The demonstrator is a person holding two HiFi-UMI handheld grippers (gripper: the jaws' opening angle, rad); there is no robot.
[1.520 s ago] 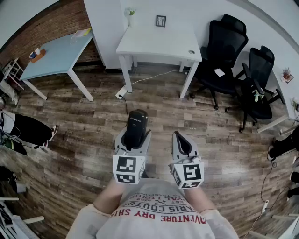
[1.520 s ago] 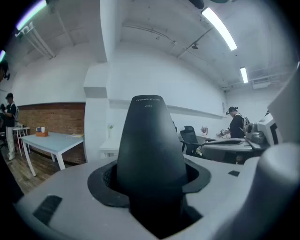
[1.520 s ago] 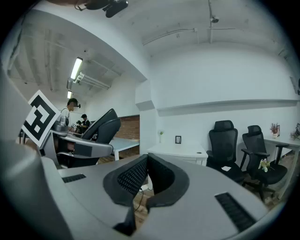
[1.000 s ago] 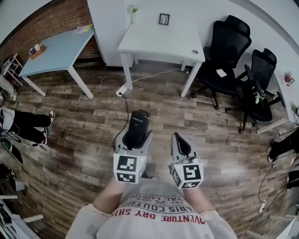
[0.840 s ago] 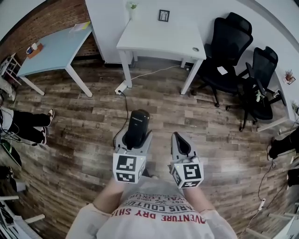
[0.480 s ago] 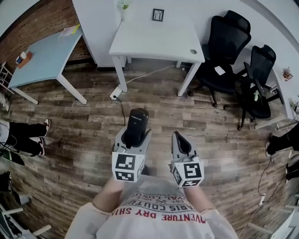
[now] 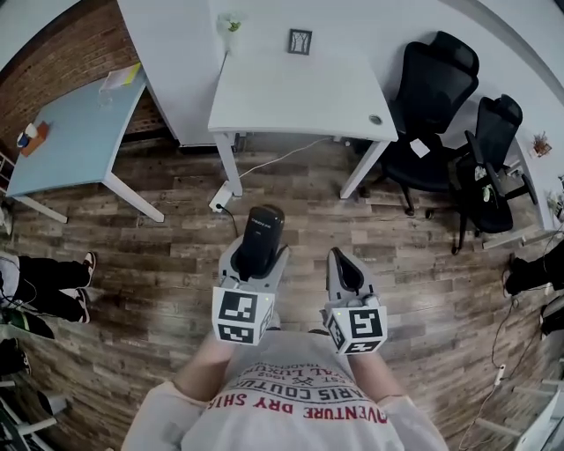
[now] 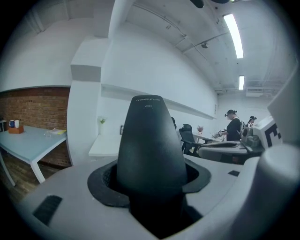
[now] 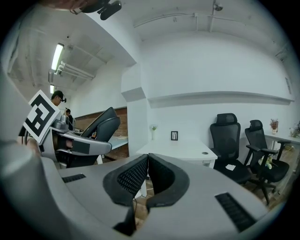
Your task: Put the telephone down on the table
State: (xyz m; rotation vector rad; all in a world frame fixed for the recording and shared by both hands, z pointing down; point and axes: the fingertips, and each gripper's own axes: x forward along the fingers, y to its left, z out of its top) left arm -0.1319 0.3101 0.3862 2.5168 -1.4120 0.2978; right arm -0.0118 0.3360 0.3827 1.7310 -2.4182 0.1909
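Observation:
A black telephone handset (image 7: 259,238) sticks forward out of my left gripper (image 7: 254,255), whose jaws are shut on its lower part; in the left gripper view the telephone (image 8: 151,140) fills the middle, held upright between the pads. My right gripper (image 7: 344,270) is beside it, shut with nothing in it; its pads (image 9: 136,176) meet at the tips. The white table (image 7: 295,92) stands ahead across the wooden floor, with a small picture frame (image 7: 299,41) and a plant (image 7: 231,25) at its back edge. The white table (image 9: 180,149) also shows beyond the right jaws.
A light blue table (image 7: 66,141) stands to the left by a brick wall. Two black office chairs (image 7: 436,97) are right of the white table. A cable and power strip (image 7: 220,195) lie on the floor before the table. Someone's legs (image 7: 44,282) show at far left.
The white table has come nearer and more to the centre of the head view. Both grippers keep their pose, the telephone still in the left one.

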